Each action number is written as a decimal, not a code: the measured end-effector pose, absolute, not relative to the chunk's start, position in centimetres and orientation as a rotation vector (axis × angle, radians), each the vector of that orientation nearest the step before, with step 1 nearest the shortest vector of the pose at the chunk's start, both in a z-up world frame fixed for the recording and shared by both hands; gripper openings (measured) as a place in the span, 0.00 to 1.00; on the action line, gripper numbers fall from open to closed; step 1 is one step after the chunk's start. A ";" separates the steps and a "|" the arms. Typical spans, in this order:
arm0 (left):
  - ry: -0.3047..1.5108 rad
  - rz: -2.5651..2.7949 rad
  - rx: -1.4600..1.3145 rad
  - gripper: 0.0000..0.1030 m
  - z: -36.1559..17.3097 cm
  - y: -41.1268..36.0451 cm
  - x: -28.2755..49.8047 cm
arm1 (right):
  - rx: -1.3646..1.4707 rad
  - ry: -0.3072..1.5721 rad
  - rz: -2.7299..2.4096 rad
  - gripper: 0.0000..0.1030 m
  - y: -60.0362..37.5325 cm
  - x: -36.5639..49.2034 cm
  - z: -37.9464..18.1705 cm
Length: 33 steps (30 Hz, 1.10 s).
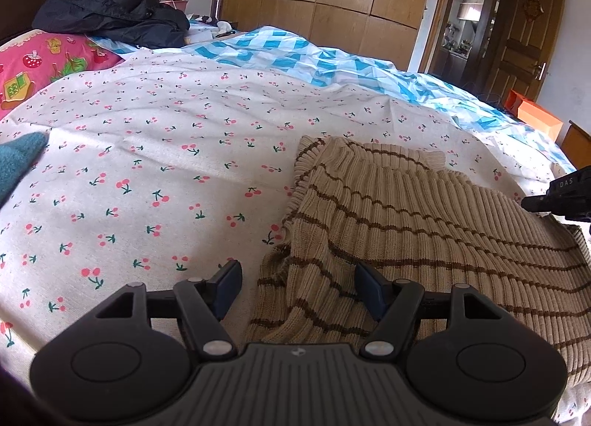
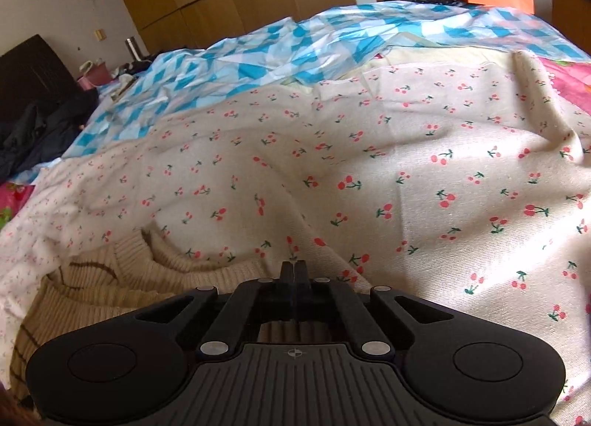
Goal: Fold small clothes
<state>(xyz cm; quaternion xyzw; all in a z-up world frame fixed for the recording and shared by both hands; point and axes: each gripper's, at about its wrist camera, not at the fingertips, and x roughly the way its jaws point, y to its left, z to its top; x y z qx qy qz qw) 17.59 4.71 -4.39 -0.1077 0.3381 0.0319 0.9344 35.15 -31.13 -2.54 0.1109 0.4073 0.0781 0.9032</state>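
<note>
While the striped knit sweater (image 1: 424, 226) lies rumpled on the cherry-print sheet (image 1: 166, 138), the left gripper (image 1: 301, 293) hovers over the sweater's near-left edge with its jaws spread, one finger over the sweater and the other over bare sheet. The right gripper (image 2: 294, 271) sits at the sweater's opposite edge, fingers pressed together; whether they pinch knit, sheet, or nothing I cannot tell, since the tips hide the contact. If they caught the sheet along with the sweater, a lift would drag the bedding up. If the left gripper closes too shallow, the loose knit could slip out. Beyond the sweater's left side, a teal cloth (image 1: 16, 164) is cut off by the frame.
</note>
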 end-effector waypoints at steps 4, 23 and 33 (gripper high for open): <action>0.689 0.063 -0.218 0.69 -4.2 4.6 17.6 | 0.157 0.869 0.197 0.19 -29.6 36.2 -2.5; 0.689 0.039 -0.203 0.69 -4.4 4.1 17.8 | 0.008 0.937 0.369 0.38 -27.6 37.0 -4.0; 0.690 0.035 -0.198 0.70 -4.6 3.9 17.9 | -0.145 0.897 0.399 0.32 -26.3 35.7 -3.5</action>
